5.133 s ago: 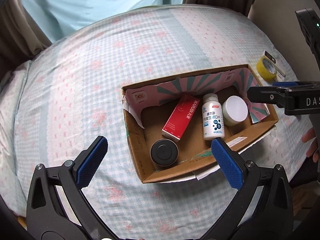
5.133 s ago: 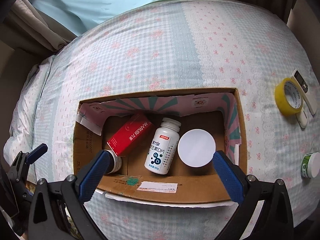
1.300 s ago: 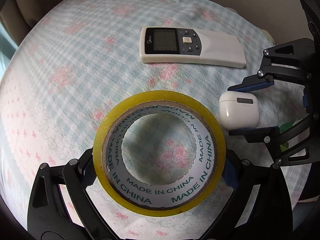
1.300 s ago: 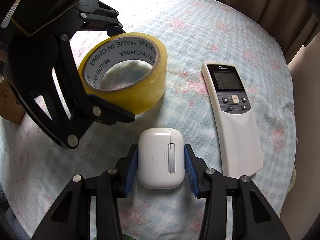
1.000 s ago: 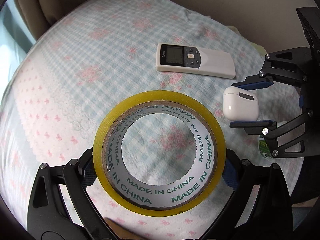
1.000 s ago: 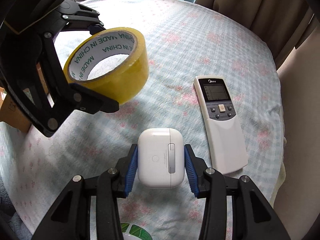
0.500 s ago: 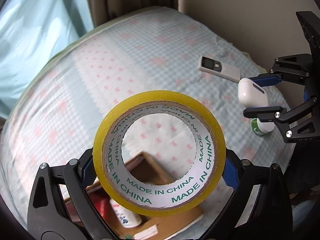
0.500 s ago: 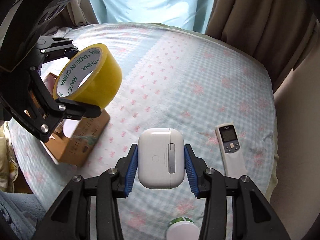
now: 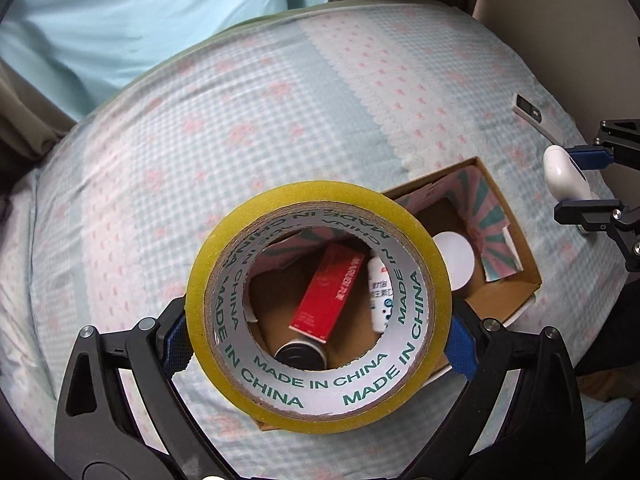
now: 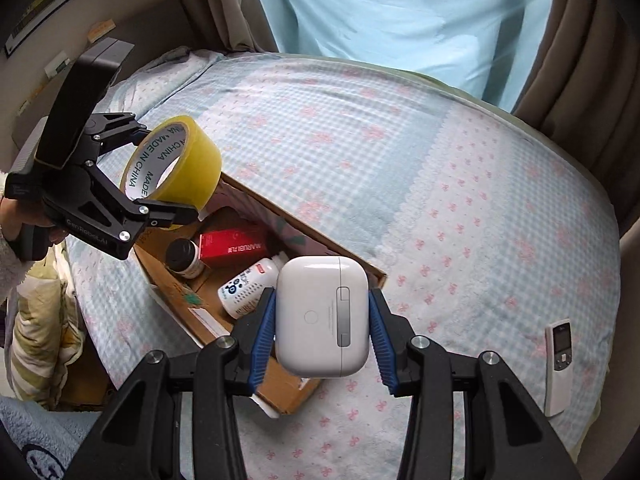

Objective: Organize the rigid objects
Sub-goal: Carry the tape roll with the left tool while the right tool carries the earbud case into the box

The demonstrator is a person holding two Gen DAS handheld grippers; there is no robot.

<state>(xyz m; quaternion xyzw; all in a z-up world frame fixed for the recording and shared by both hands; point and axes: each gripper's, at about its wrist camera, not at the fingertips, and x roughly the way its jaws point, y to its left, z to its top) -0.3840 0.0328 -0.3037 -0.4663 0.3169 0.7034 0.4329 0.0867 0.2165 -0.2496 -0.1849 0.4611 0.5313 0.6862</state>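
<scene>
Yellow tape roll (image 9: 318, 286) sits pinched across its rim in the left gripper (image 9: 318, 344), above the cardboard box (image 9: 520, 276). The right gripper (image 10: 322, 334) clamps a white earbud case (image 10: 322, 316) over the box's near end. Lower each before releasing, aiming for bare floor beside the red carton (image 9: 328, 290).

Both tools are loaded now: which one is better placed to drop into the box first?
Left, probably. Its tape roll hangs right over the cardboard box. The right tool holds the earbud case nearer the box's edge.
</scene>
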